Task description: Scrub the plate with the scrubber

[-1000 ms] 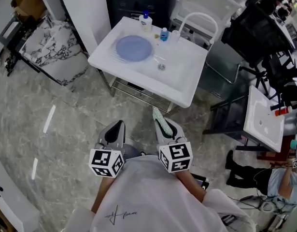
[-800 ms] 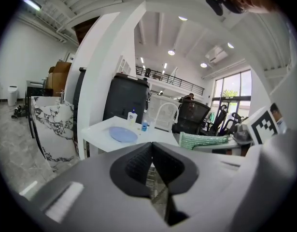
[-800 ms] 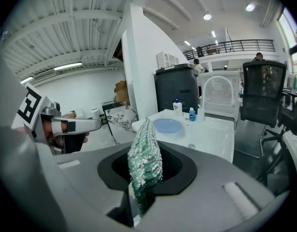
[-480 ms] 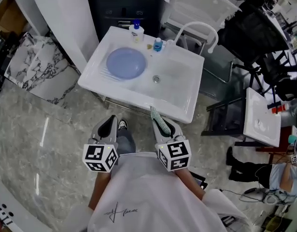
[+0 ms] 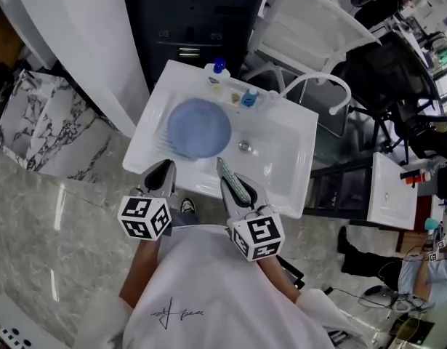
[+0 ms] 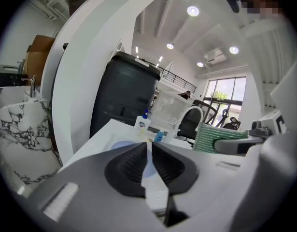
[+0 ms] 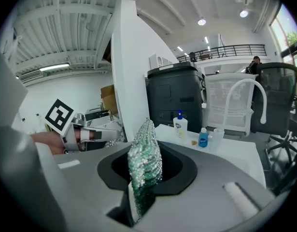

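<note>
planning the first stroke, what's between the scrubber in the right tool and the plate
Nothing: in the head view only bare white sink separates the scrubber, clamped in the right tool, from the plate.

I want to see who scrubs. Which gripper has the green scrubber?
The right gripper: the scrubber sticks up between its jaws. The left gripper is shut on nothing.

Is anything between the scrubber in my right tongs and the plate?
Nothing visible. The scrubber, clamped in the right tongs, sits over the sink at its near rim, and the plate lies bare just ahead-left. The bottles stand behind the plate; the left tongs, shut and empty, are off to one side.
</note>
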{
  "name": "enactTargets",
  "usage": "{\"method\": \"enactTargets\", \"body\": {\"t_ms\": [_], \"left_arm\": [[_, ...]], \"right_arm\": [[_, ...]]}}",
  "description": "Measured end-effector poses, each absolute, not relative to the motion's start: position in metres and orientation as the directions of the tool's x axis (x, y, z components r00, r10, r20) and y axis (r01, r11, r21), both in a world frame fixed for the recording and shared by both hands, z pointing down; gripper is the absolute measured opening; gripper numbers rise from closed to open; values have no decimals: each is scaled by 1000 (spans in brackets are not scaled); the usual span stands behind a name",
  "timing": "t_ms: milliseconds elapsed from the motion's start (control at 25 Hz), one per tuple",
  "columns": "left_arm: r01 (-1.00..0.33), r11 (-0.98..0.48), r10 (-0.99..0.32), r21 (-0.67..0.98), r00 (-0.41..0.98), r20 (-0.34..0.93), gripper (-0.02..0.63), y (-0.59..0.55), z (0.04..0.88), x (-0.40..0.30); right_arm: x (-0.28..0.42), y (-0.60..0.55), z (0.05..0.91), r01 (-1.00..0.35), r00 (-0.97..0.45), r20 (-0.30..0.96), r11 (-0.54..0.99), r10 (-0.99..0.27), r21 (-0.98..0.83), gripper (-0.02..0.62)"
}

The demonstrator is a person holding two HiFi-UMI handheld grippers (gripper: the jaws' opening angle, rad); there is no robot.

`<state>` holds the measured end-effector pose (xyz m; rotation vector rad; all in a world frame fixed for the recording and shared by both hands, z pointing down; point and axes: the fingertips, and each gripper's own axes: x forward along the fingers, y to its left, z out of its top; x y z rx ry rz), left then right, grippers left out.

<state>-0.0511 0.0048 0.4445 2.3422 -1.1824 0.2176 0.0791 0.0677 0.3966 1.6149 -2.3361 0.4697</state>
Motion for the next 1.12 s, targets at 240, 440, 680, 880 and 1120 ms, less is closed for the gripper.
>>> {"method": "enactTargets", "body": {"t_ms": [240,440,680,880,1120], "left_arm": [[-792,-473,-667,385,608,431,51,-43,491,-62],[-794,-423,-609,436,606,512,51,-63,536,-61],[-816,-326,-570,477,572,589,52,-87,582,-58],[-855,-259,-548,450,514,660,74,-104,610,-57],[-862,-160,-496,481,492,716,169,-119,642,-54]], "right_arm": [[58,38,397,-913,-407,338,392,-848,-117,51],[59,25,415,-917,-393,396,384,-830,-106,66],[54,15,438,-866,-497,421,464,-759,-184,64],[52,-13,448,-834,-538,439,529,-720,-155,66],[54,-51,473,-794,-576,526,582,-625,-178,64]]}}
